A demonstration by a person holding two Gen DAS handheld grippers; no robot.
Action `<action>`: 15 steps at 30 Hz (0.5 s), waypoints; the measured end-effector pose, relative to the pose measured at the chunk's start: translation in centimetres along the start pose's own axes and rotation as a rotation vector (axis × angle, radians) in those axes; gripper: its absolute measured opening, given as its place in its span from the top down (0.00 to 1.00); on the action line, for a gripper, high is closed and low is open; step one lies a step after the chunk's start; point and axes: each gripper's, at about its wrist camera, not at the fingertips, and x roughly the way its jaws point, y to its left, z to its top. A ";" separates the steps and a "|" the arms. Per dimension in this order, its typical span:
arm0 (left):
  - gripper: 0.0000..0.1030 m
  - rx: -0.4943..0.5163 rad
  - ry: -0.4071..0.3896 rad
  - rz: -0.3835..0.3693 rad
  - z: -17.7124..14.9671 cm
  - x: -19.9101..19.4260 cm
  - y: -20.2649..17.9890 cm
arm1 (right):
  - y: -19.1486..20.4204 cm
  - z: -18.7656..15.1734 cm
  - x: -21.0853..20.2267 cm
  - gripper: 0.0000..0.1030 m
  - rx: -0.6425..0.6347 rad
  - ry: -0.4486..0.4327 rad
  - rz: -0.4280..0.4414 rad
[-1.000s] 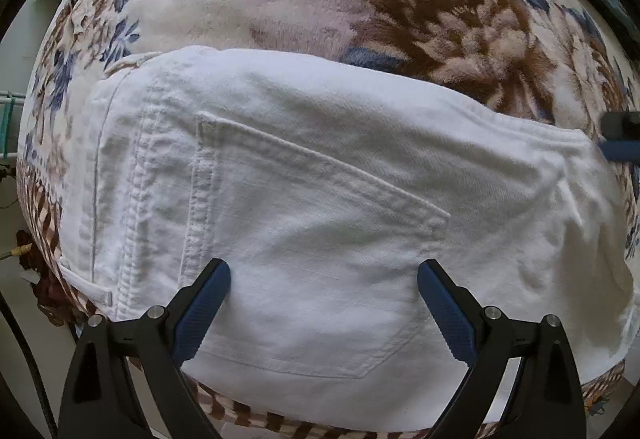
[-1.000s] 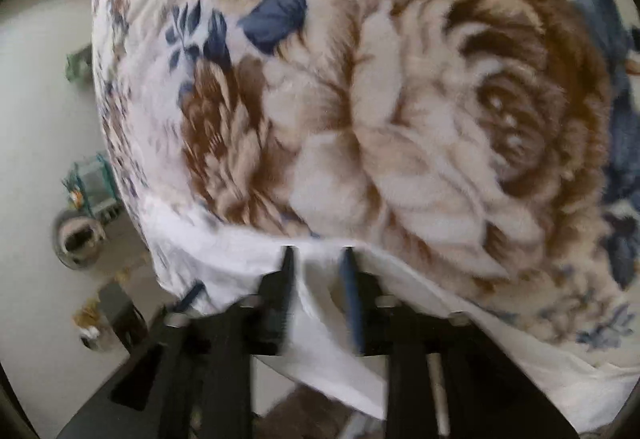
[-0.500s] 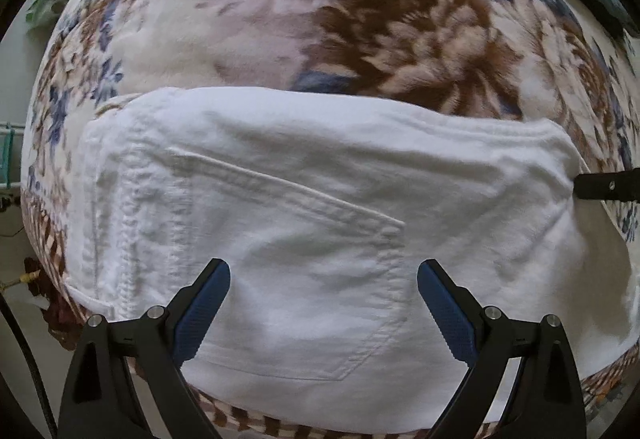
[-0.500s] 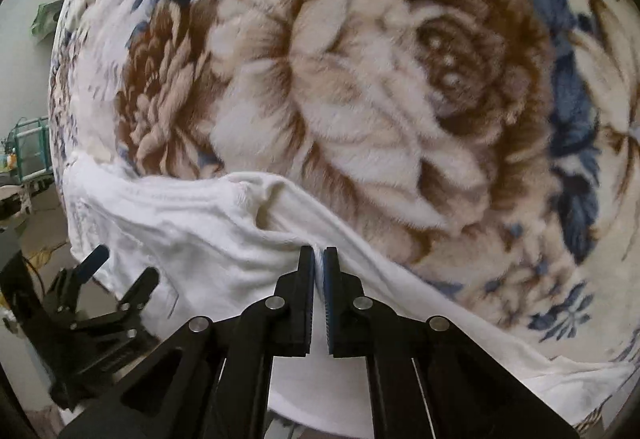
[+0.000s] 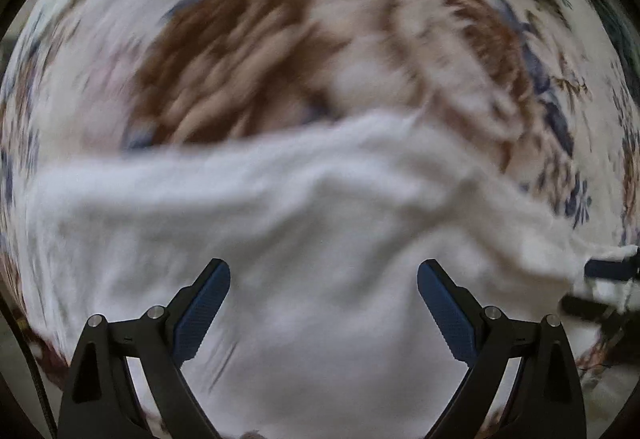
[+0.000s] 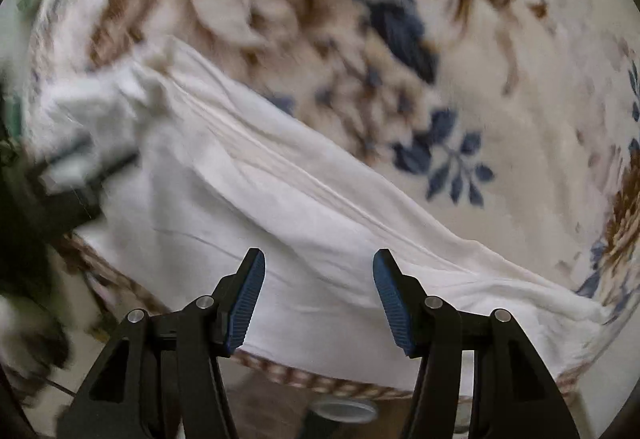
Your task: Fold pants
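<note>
White pants [image 5: 280, 239] lie on a floral blanket [image 5: 248, 63] near its front edge; the left wrist view is blurred by motion. My left gripper [image 5: 324, 303] is open and empty above the pants' seat end. My right gripper [image 6: 319, 299] is open and empty above the leg part of the pants [image 6: 280, 199], which runs from upper left to lower right. The left gripper shows blurred at the left of the right wrist view [image 6: 76, 175]; the right gripper shows at the right edge of the left wrist view [image 5: 604, 279].
The blanket's striped brown border [image 6: 320, 379] hangs at the front edge just below the pants. Floor with a round metal object [image 6: 344, 411] lies below it. The blanket [image 6: 480, 59] stretches beyond the pants.
My right gripper has opened, let go of the white fabric and shifted right along the leg. The left gripper has moved quickly; the pants now lie lower in its view with a bunched upper edge.
</note>
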 end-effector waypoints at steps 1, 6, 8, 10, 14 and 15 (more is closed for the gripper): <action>0.06 0.019 -0.006 0.029 0.9 0.5 -0.6 | -0.2 0.2 0.4 0.43 -0.010 -0.008 -0.041; 0.00 0.031 -0.007 0.076 5.1 2.7 -1.6 | -4.3 0.9 1.6 0.78 0.161 -0.068 0.096; 0.00 0.024 0.001 0.073 6.2 3.2 -1.5 | -6.1 0.6 1.4 0.81 0.234 -0.095 0.138; 0.00 0.020 0.000 0.071 7.3 3.6 -1.4 | -8.2 0.1 1.6 0.82 0.337 -0.117 0.203; 0.00 0.008 -0.007 0.074 6.8 3.5 -1.0 | -12.5 -0.5 2.8 0.82 0.516 -0.098 0.318; 0.00 0.011 -0.008 0.079 6.7 3.1 -1.0 | -12.9 -0.5 2.6 0.81 0.532 -0.095 0.328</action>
